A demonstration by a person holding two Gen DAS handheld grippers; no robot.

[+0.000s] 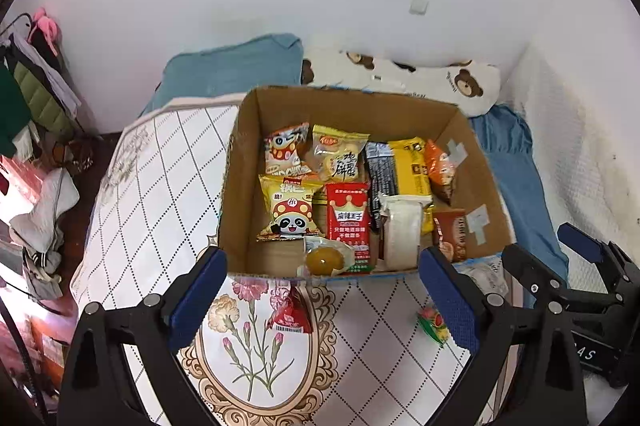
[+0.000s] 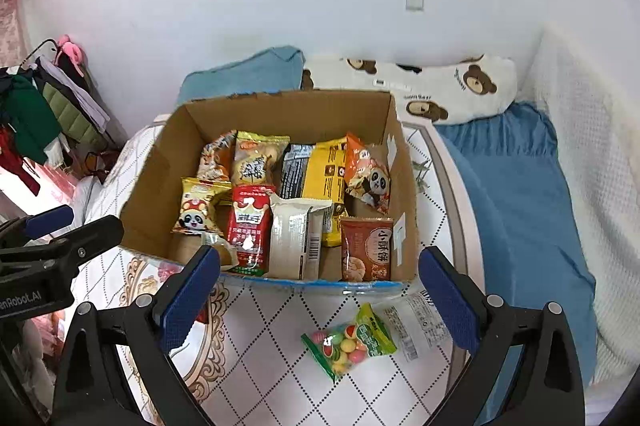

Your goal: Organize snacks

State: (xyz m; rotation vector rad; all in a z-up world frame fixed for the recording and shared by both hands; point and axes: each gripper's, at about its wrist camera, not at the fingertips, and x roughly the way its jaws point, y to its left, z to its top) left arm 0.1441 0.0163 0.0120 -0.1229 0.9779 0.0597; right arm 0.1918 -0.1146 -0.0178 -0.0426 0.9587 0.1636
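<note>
Both my grippers, left gripper (image 1: 322, 296) and right gripper (image 2: 320, 300), hang released, empty; box (image 2: 160, 186) mostly packed; next, right takes the candy bag (image 2: 348, 342) near me on the tabletop (image 2: 280, 386).

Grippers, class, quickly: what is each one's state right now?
Left gripper: open, holding nothing.
Right gripper: open, holding nothing.

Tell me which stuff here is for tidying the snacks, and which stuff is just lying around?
For the job:
- cardboard box with snack packets inside
- green candy bag on the table
- clear wrapped snack beside it
- red triangular packet
- left gripper and right gripper, both open and empty

Just lying about:
- bear-print pillow
- blue blanket
- hanging clothes
</note>
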